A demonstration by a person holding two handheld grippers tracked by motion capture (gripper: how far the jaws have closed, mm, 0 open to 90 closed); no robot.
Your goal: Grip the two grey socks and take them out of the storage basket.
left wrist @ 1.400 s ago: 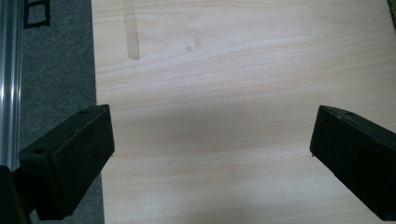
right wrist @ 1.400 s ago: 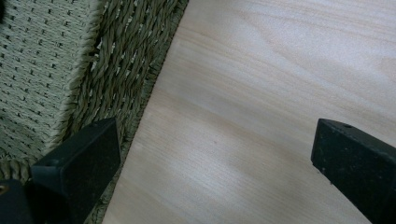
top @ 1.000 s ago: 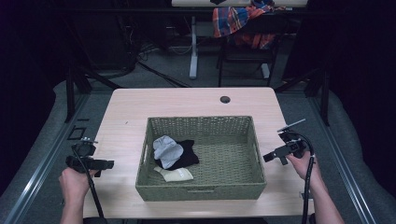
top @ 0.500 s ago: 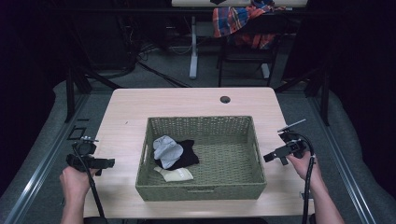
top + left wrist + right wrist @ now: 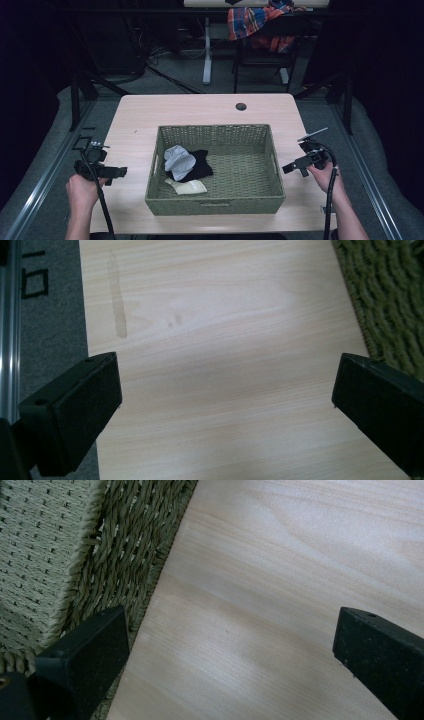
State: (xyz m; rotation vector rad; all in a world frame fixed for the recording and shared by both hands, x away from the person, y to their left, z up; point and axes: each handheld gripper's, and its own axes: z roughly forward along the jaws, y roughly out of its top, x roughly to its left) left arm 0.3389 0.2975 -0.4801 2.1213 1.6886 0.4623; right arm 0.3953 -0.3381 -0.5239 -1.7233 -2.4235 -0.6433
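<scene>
A green woven basket (image 5: 220, 202) stands in the middle of the light wooden table (image 5: 200, 107). Inside, at its left, lie a grey cloth (image 5: 178, 159), a black cloth (image 5: 201, 165) and a cream cloth (image 5: 187, 187). My left gripper (image 5: 116, 173) hovers over the table's left edge, open and holding nothing; its jaws stand wide over bare wood (image 5: 225, 365), with the basket's wall (image 5: 385, 295) at the right. My right gripper (image 5: 290, 168) sits just right of the basket, open and holding nothing, with the basket's rim (image 5: 125, 545) beside its left jaw.
A small dark round hole (image 5: 241, 106) marks the table's far side. Beyond the table stand a chair with a plaid cloth (image 5: 255, 22) and desk legs. Metal rails (image 5: 35, 195) run along the floor on both sides. Bare wood surrounds the basket.
</scene>
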